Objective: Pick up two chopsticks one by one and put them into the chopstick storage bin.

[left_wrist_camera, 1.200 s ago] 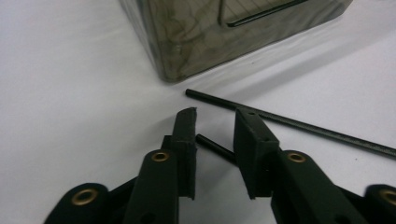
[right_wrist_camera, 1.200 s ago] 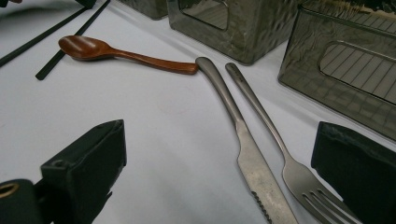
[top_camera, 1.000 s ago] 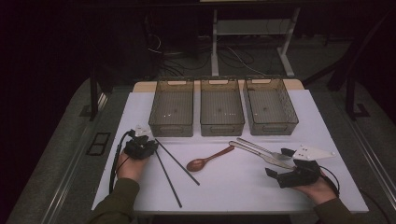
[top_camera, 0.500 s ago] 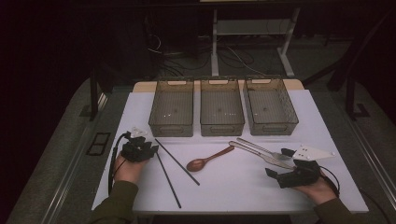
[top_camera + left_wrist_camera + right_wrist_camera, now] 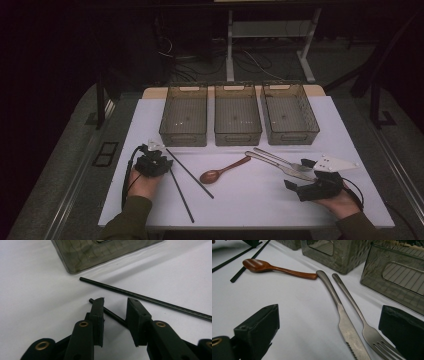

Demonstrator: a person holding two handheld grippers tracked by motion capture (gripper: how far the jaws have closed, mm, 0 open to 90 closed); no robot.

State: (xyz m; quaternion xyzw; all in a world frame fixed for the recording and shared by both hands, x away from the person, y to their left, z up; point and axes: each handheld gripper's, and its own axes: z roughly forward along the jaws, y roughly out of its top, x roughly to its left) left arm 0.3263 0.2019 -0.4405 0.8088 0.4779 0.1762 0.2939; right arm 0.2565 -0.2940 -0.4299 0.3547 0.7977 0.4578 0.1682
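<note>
Two black chopsticks lie at the left of the white table [image 5: 250, 205], one [image 5: 190, 173] slanting toward the middle and one [image 5: 181, 196] nearer me. My left gripper [image 5: 161, 161] sits low over the nearer chopstick's [image 5: 110, 313] far end. That end lies between the jaws of the left gripper [image 5: 115, 301], which have just been closing. The pads stand apart from it, so the gripper is open. The other chopstick [image 5: 150, 300] lies just beyond the jaws. My right gripper [image 5: 296, 174] [image 5: 330, 308] stands wide open at the right, over the blade end of a steel knife [image 5: 342, 315] and the tines of a fork [image 5: 357, 312].
A brown wooden spoon [image 5: 222, 170] [image 5: 274, 268] lies mid-table, with the knife [image 5: 272, 164] and fork [image 5: 277, 157] to its right. Three smoky transparent bins [image 5: 183, 137] [image 5: 237, 137] [image 5: 292, 136] stand in a row at the back. Bare table lies along the near edge.
My left gripper has shifted slightly toward the near edge beside the chopsticks. The right gripper and the cutlery have stayed put.
</note>
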